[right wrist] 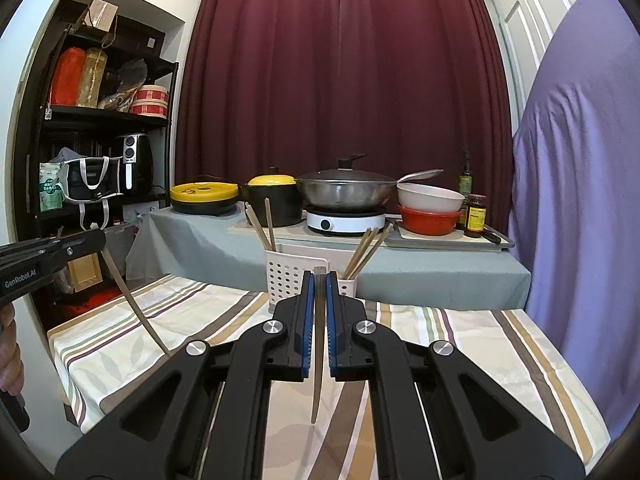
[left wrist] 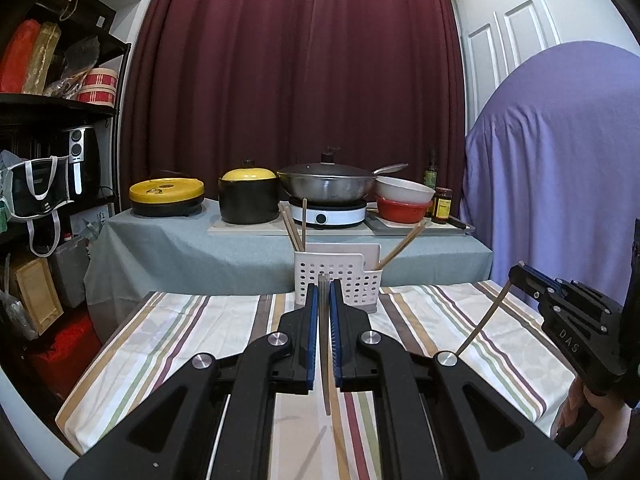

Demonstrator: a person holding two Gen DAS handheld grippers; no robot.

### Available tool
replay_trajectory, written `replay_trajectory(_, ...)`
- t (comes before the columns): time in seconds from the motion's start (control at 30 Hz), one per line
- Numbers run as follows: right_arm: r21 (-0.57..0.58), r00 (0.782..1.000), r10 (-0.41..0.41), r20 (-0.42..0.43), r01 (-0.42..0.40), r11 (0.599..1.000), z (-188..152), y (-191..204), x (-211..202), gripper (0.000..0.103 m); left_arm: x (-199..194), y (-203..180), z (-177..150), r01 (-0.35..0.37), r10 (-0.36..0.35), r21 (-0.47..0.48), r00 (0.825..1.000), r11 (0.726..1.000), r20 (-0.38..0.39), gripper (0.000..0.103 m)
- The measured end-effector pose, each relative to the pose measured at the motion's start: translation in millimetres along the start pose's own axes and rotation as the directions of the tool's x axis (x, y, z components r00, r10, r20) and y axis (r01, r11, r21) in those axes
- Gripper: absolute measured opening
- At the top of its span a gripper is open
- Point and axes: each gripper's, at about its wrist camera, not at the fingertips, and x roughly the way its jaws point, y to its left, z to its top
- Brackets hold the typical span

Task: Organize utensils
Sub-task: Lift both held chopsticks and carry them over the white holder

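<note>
1. Left wrist view: a maroon curtain [left wrist: 292, 60] backs the room, and the desk [left wrist: 168, 344] wears a striped cloth. Behind it a grey-covered counter carries a wok [left wrist: 328, 186] on its hob, which puts the cookware well apart from the work.

2. The white holder [left wrist: 338, 280] stands at 12 o'clock from the camera, near the far edge of the desk. Chopsticks lean out of it at 11 and 1 o'clock, so it is probably where the rest go.

3. The left gripper [left wrist: 324, 292] has its fingers [left wrist: 310, 340] drawn narrow on one chopstick [left wrist: 323, 344]. The stick hangs nearly upright between the pads, its tip clear of the cloth. It is gripped near the top, so the long end can drop into a slot.

4. At 3 o'clock the right gripper [left wrist: 520, 270] holds a second chopstick [left wrist: 486, 314], slanting down toward 7 o'clock. Part of a hand shows below it.

5. Right wrist view: the same curtain [right wrist: 344, 60] and a shelf [right wrist: 100, 116] at 10 o'clock. The holder [right wrist: 286, 276] sits at 12 o'clock, partly behind the fingers.

6. The right gripper [right wrist: 320, 292] is pinched narrow on its chopstick [right wrist: 319, 356], which hangs down, free of the desk [right wrist: 520, 360]. A pinch that tight seems needed for so thin a stick.

7. At 9 o'clock the left gripper [right wrist: 100, 238] shows with its chopstick [right wrist: 132, 300] sloping toward 5 o'clock.

8. With both sticks lifted and facing the holder, the delivery step looks to be next.
</note>
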Motion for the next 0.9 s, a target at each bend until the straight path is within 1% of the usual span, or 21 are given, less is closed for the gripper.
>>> replay_trajectory(0.3, -0.008, 1.0, 0.018, 0.004, -0.018, 1.0, 15.6, 0.0, 8.4, 0.006, 3.3, 6.2, 12.3, 0.0, 0.0, -0.013, 1.0, 1.0, 0.003, 0.007)
replay_trajectory(0.5, -0.018, 0.999, 0.029, 0.028, -0.028, 0.999, 36.1, -0.4, 19.9, 0.006, 10.3, 10.2, 31.6, -0.006, 0.007, -0.012, 0.999, 1.0, 0.052, 0.007)
replay_trajectory(0.63, -0.024, 0.998, 0.035, 0.046, -0.034, 0.999, 52.5, -2.6, 35.2, 0.006, 20.5, 12.5, 47.1, -0.006, 0.007, -0.01, 0.996, 1.0, 0.085, 0.007)
replay_trajectory(0.9, -0.036, 0.996, 0.04, 0.081, -0.037, 0.999, 85.1, -11.9, 77.5, 0.006, 56.0, 15.5, 82.5, -0.005, 0.004, 0.006, 0.989, 1.0, 0.148, 0.007)
